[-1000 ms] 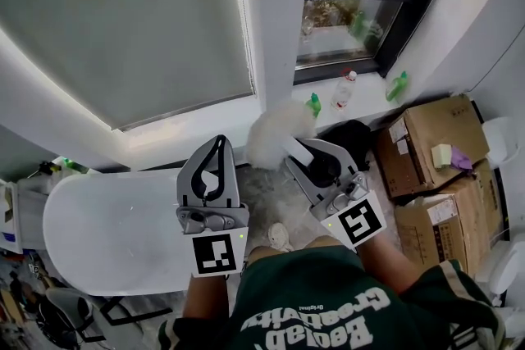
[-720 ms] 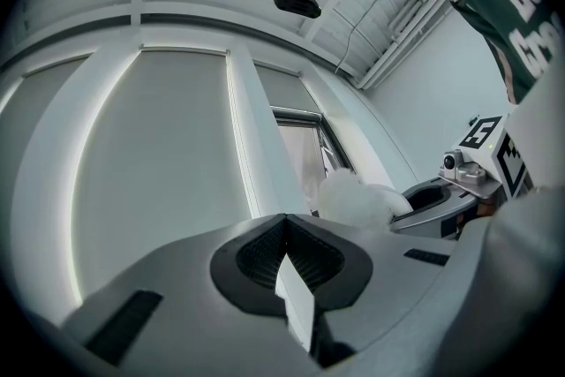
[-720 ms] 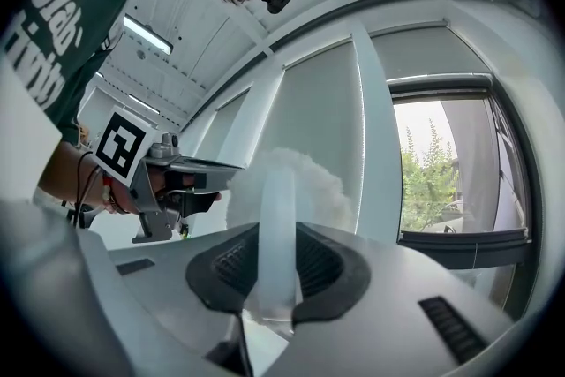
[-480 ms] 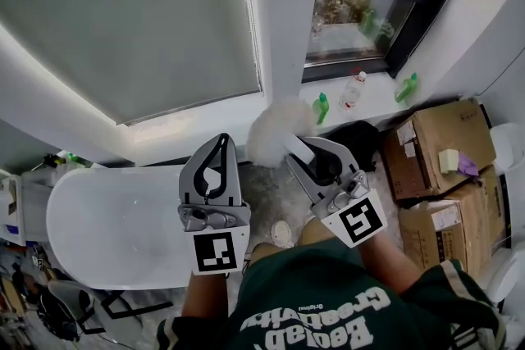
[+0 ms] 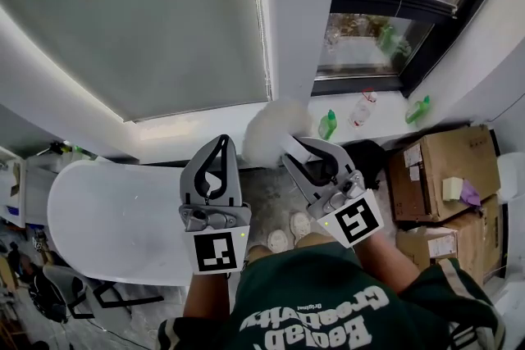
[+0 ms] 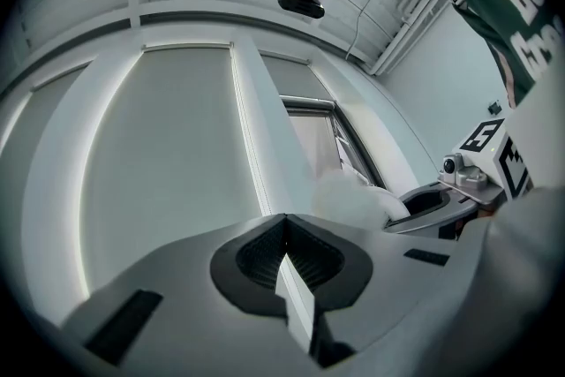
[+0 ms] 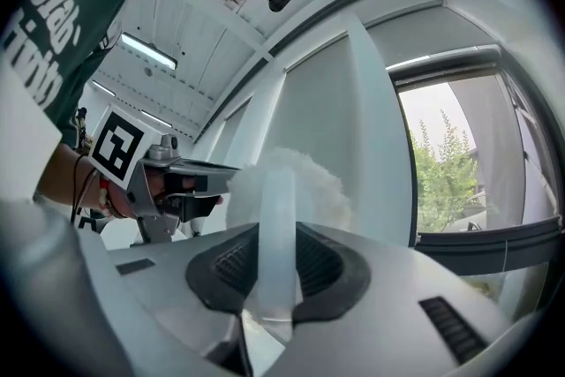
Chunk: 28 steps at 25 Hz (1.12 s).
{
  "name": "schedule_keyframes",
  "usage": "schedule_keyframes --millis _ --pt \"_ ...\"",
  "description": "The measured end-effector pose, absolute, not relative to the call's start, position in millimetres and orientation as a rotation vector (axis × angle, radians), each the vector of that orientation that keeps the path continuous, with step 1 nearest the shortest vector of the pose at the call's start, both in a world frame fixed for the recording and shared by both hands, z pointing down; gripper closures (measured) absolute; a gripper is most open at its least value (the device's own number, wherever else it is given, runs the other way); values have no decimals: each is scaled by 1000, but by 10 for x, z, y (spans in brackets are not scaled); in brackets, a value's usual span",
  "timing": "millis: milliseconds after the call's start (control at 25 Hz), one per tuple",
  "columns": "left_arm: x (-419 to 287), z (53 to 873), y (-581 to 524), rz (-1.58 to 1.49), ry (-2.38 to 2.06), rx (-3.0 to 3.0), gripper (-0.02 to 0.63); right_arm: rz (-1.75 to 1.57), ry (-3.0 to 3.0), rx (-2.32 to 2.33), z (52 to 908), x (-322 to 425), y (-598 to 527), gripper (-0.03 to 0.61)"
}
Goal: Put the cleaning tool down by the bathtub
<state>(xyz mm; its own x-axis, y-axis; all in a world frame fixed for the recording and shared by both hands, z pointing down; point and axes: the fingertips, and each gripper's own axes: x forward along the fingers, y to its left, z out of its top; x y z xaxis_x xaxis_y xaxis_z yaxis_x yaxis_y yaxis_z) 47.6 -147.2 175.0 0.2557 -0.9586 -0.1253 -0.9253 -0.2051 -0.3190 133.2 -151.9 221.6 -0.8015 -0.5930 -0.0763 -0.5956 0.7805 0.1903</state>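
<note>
- In front of the person's chest, above the floor (image 5: pixel 267 197) between the bathtub (image 5: pixel 115 217) and the window sill (image 5: pixel 385 117), the two grippers sit side by side, pointing towards the wall.
- The right gripper (image 5: pixel 305 158) has its jaws clamped on the white handle (image 7: pixel 275 216) of the cleaning tool (image 5: pixel 275 139). The handle runs straight up between the ribbed pads.
- The tool's fluffy white head (image 5: pixel 264 131) sticks out past the jaws, in the air in front of the white pillar (image 5: pixel 291 12). It may be a duster or a soft brush; the fluff is too blurred to say.
- The left gripper (image 6: pixel 284 225) has its jaws closed together with nothing between them. It is just beside the right gripper, and in the head view it shows against the bathtub's right end.
- The bathtub is white and oval, at the lower left of the head view, below a drawn roller blind (image 5: pixel 139 20).
- On the window sill stand two green bottles (image 5: pixel 328 125) and a clear bottle (image 5: pixel 362 109) between them.
- Cardboard boxes (image 5: pixel 443 168) lie on the floor to the right, under the sill.
</note>
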Motion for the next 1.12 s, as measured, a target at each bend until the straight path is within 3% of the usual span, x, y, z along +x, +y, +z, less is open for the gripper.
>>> schedule_keyframes --millis 1120 --pt "-32 1862 -1635 -294 2072 -1935 607 223 3019 -564 2330 839 -2049 486"
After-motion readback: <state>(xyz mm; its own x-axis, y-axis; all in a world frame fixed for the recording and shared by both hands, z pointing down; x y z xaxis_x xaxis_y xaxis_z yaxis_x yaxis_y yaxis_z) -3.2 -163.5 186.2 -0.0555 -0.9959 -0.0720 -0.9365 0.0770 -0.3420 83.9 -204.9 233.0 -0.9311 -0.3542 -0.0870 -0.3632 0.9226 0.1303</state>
